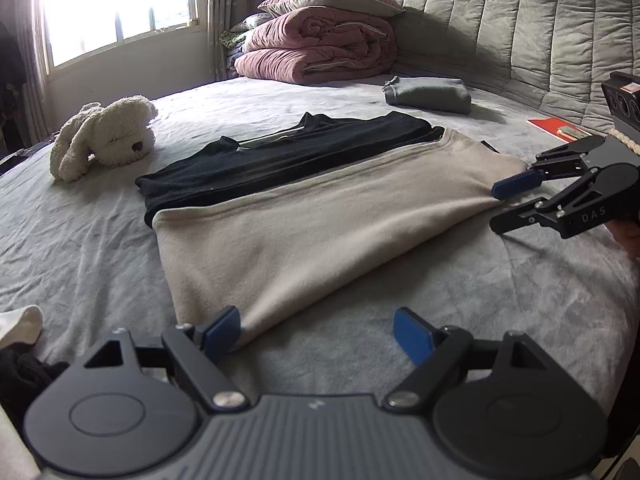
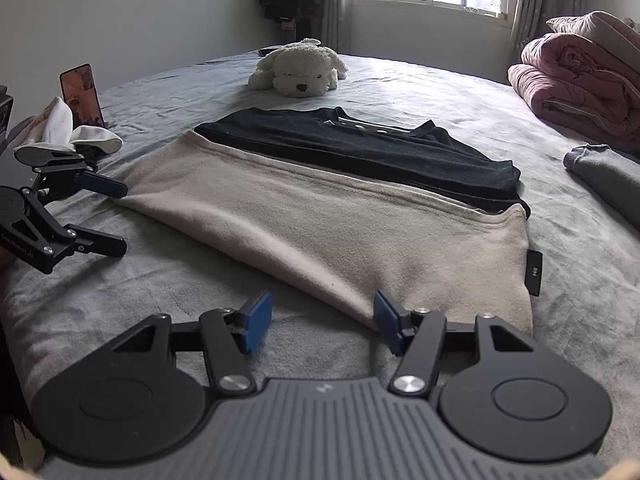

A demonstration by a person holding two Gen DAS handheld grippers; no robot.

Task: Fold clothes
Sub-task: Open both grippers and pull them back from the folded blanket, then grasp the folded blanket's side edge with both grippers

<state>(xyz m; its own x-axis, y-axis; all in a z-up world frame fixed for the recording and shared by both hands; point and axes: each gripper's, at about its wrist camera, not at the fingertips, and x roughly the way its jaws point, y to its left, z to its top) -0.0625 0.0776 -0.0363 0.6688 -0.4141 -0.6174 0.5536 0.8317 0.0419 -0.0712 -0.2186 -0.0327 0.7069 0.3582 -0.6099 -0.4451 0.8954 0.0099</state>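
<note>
Left gripper spread wide, low over the bed; its left pad touches the near corner of the beige garment, right pad on bare sheet. Right gripper also wide, right pad against the garment's opposite near corner. Neither clamps cloth. Garment lies flat between them, overlapping a black shirt beyond. Plush dog farther back.

A white plush dog lies near the bed's far edge, pink quilts stacked at the headboard corner.
</note>
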